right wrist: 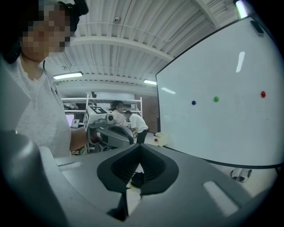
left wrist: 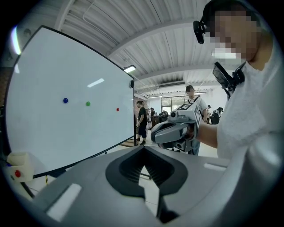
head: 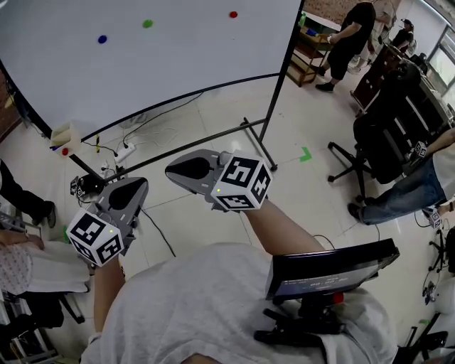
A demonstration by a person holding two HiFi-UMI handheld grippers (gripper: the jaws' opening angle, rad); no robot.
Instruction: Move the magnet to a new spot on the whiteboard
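The whiteboard (head: 178,57) stands ahead with three round magnets on it: a blue magnet (head: 102,39), a green magnet (head: 147,23) and a red magnet (head: 233,14). The left gripper view shows the same blue (left wrist: 65,100), green (left wrist: 88,103) and red (left wrist: 117,109) magnets, and the right gripper view shows them too (right wrist: 193,103) (right wrist: 216,99) (right wrist: 263,94). My left gripper (head: 131,188) and right gripper (head: 186,168) hang low over the floor, well short of the board. Both are shut with nothing in them, the left gripper (left wrist: 143,170) and the right gripper (right wrist: 136,170) alike.
A small cream holder (head: 64,136) with another red magnet (head: 65,151) sits at the board's lower left corner. The board's stand legs (head: 249,131) and a power strip with cables (head: 124,151) lie on the floor. A black office chair (head: 384,142) and several people are at the right.
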